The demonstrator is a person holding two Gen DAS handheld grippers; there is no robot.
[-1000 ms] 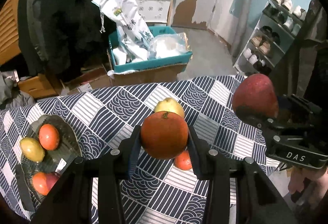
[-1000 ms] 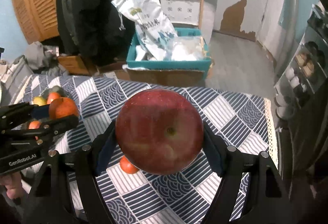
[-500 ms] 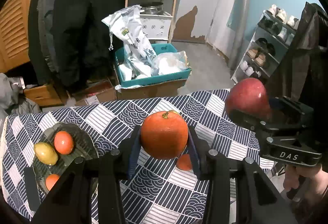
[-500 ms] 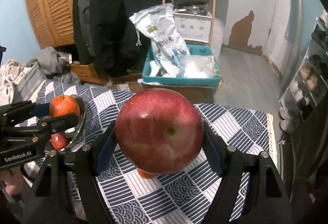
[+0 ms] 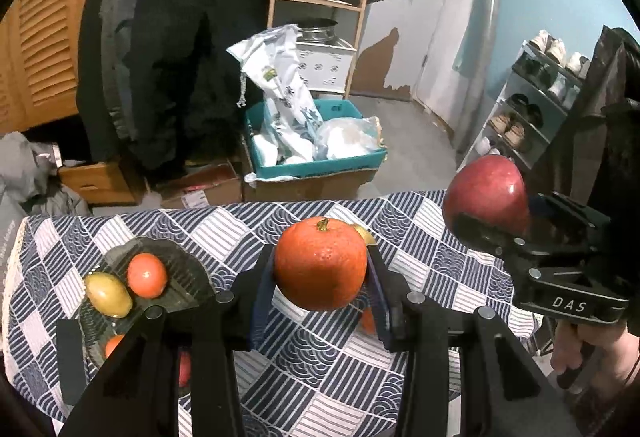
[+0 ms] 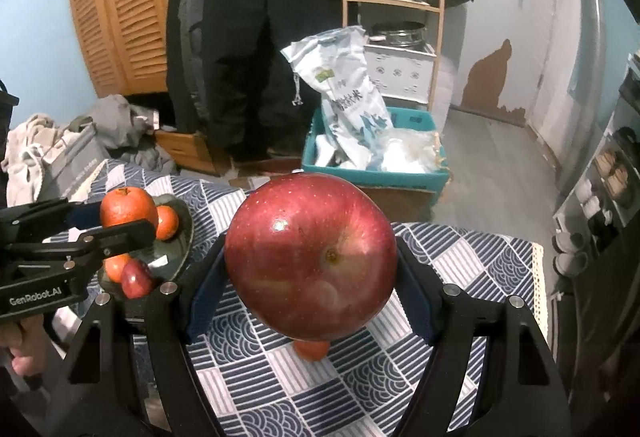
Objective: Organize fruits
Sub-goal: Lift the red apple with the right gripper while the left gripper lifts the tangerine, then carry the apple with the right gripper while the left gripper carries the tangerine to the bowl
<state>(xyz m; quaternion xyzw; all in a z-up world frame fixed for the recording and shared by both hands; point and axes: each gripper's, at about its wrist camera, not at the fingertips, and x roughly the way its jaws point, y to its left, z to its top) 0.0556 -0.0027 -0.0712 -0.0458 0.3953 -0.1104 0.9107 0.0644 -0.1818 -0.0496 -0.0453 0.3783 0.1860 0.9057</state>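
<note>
Landmark: dark glass oval dish [image 5: 188, 277] on blue-white patterned tablecloth [image 5: 312, 365], left side.

Dish holds yellow-green round fruit [image 5: 108, 295], small orange tangerines [image 5: 146, 275], small red apple [image 6: 136, 279].

Right of dish, above cloth: left gripper [image 5: 320, 273] clamped on round orange [image 5: 320, 263].

Further right: right gripper [image 6: 310, 265] clamped on big red apple [image 6: 311, 257].

Risk: crowded dish; added fruit may roll out, or smooth apple slips from pads.

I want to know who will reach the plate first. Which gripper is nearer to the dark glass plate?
Left. The left gripper with the orange is beside the plate; the right gripper is at the table's other side.
</note>
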